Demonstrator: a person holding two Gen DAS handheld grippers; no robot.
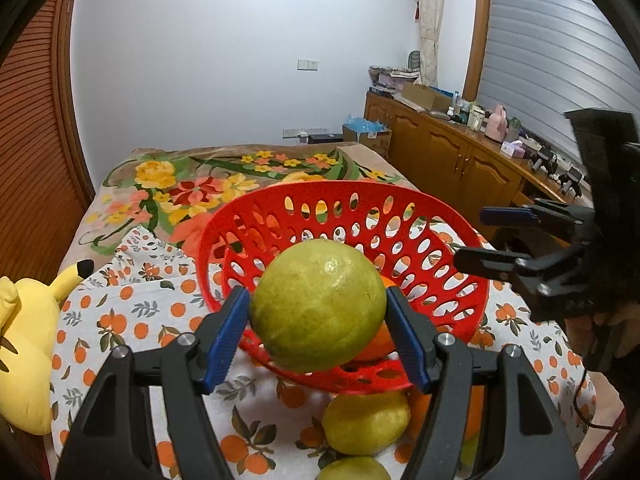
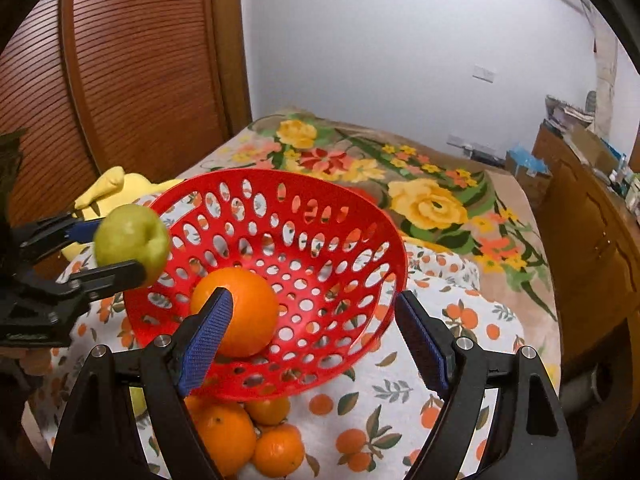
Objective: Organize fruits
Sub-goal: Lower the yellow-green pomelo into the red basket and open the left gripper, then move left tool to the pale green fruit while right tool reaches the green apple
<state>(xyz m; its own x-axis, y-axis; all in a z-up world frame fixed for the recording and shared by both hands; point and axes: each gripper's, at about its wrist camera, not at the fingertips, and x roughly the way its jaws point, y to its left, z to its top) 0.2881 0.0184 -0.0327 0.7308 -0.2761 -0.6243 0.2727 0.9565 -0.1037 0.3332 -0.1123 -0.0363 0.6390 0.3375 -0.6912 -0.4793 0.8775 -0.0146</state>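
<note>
On a bed (image 2: 460, 184) under an orange-print cloth (image 2: 400, 392), the red basket (image 1: 360, 200) holds one orange (image 2: 240, 304); the left gripper (image 1: 318, 312) pinches a green fruit (image 1: 320, 304) over its rim, the right gripper's (image 2: 316, 336) fingers are spread, and several fruits wait outside.

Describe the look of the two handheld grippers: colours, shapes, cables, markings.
Both the left gripper and the right gripper have glossy black plastic linkage arms with silver screw heads, tipped by flat blue ribbed pads. A thin black cable trails below the right gripper's bulky black body. No markings are legible.
</note>
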